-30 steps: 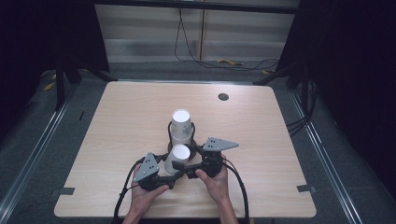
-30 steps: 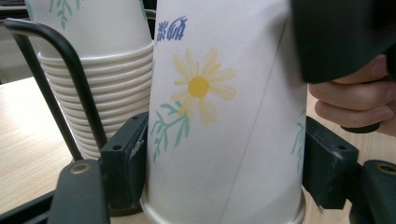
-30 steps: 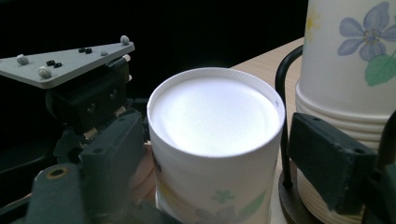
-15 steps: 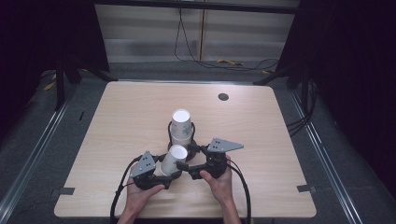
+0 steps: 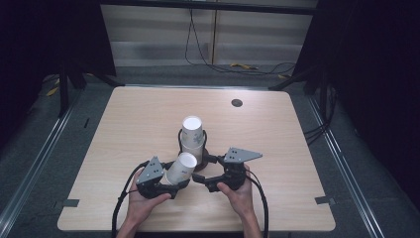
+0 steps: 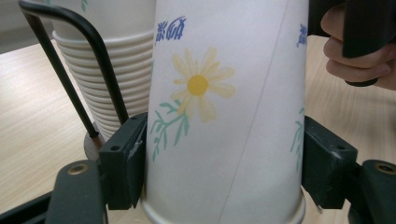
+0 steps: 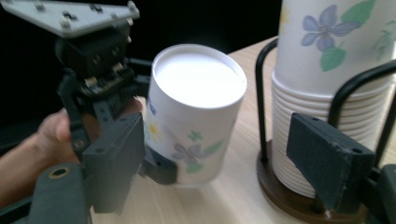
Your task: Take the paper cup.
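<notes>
While the left gripper [image 5: 171, 184] sits low and left of centre in the high view, its two black jaws press on the sides of a white paper cup printed with a yellow daisy and green leaves [image 6: 224, 116], which tilts with its closed base up toward the middle of the frame. Just beyond that cup, at the centre of the high view, a stack of nested white flowered paper cups [image 5: 192, 136] stands upside down in a black wire holder on a round dark base [image 5: 202, 163], resting on the light wooden table [image 5: 277, 134]. Low and right of centre, the right gripper [image 5: 200, 177] points left toward the held cup; its jaws stand apart with nothing pressed between them and have just been closing a little. Seen from the right gripper view, the held cup lies at centre between the two pads but beyond them, with the stack at the right edge.
</notes>
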`<control>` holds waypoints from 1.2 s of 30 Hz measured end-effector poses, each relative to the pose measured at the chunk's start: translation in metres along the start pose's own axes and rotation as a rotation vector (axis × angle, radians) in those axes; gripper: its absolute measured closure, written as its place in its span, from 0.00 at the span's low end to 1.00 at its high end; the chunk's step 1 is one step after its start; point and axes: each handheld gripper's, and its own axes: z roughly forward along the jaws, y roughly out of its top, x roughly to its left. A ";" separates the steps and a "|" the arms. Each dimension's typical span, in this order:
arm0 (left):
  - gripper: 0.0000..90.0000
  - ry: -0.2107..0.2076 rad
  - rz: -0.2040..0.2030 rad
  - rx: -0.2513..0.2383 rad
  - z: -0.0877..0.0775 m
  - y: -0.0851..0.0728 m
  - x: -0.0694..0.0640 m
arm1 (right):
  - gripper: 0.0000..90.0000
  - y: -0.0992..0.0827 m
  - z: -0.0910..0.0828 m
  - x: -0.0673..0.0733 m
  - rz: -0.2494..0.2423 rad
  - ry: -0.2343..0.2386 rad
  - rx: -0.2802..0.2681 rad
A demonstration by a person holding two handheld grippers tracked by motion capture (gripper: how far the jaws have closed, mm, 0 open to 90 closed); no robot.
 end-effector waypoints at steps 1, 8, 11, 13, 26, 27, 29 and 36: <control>0.30 -0.003 0.001 0.004 0.000 0.002 0.000 | 0.22 0.001 -0.001 -0.001 -0.010 -0.010 0.005; 0.31 -0.007 0.029 0.051 -0.001 0.005 0.002 | 0.22 0.007 -0.014 -0.002 -0.030 -0.034 0.029; 0.31 -0.030 0.037 0.083 0.002 0.006 0.006 | 0.22 0.007 -0.018 -0.004 -0.029 -0.041 0.042; 0.31 -0.019 0.058 0.122 0.004 0.006 0.007 | 0.22 0.007 -0.019 -0.005 -0.028 -0.024 0.062; 0.32 -0.024 0.127 0.206 0.003 0.010 0.008 | 0.21 0.007 -0.014 -0.006 -0.043 -0.018 0.147; 0.32 -0.025 0.132 0.209 0.002 0.011 0.008 | 0.21 0.007 -0.014 -0.006 -0.046 -0.019 0.147; 0.32 -0.034 0.152 0.218 0.003 0.015 0.007 | 0.21 0.008 -0.014 -0.006 -0.046 -0.019 0.152; 0.32 -0.036 0.194 0.265 0.005 0.021 0.005 | 0.20 0.011 -0.017 -0.007 -0.057 -0.013 0.204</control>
